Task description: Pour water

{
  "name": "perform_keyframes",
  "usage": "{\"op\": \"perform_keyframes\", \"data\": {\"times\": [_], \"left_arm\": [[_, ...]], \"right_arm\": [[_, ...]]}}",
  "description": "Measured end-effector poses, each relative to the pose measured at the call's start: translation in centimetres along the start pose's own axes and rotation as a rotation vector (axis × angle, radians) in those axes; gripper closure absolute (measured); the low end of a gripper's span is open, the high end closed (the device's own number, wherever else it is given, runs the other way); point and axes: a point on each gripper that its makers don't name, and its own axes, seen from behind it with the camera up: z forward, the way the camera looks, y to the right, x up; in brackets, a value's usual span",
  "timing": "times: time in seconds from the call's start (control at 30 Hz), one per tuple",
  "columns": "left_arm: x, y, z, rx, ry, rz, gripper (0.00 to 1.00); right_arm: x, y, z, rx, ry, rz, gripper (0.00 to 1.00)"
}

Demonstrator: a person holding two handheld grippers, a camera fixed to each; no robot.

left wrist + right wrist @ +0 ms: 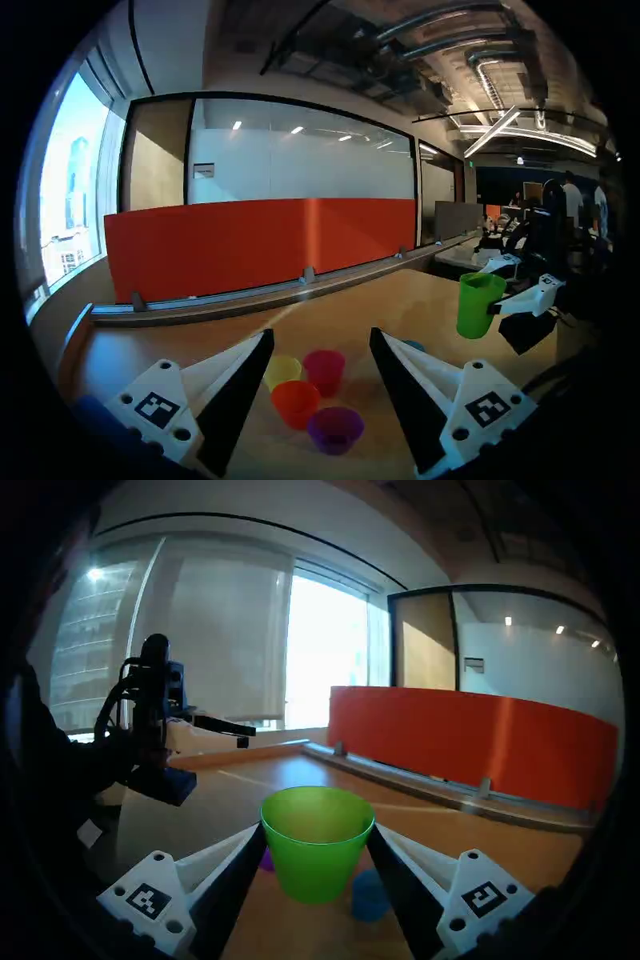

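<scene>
A green cup [317,852] stands upright and lifted above the wooden desk [496,848], with my right gripper [317,832] shut on its sides. The left gripper view has the same green cup [478,304] at the right, the right gripper [500,306] on it. My left gripper [320,332] is open and holds nothing. Below it on the desk sit a yellow cup [282,370], a pink cup [324,370], an orange cup [294,402] and a purple cup [335,428]. A blue cup [370,894] lies under the green one. I cannot see inside the green cup.
An orange partition [264,240] and a rail run along the desk's far edge [280,292]. In the right gripper view the left gripper [232,728] hangs at the left, held by a dark sleeve [56,768]. People stand far off at the right [572,200].
</scene>
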Motion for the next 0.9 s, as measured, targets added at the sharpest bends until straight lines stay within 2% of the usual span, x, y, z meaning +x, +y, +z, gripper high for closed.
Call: {"op": "perform_keyframes", "data": {"times": [0.33, 0.9], "left_arm": [[-1.1, 0.5, 1.3, -0.035, -0.045, 0.012, 0.12], [-4.1, 1.9, 3.8, -0.121, -0.173, 0.064, 0.12]], "right_arm": [[0.2, 0.7, -1.4, -0.021, -0.005, -0.005, 0.1], [0.7, 1.1, -2.6, -0.027, -0.017, -0.021, 0.1]]}}
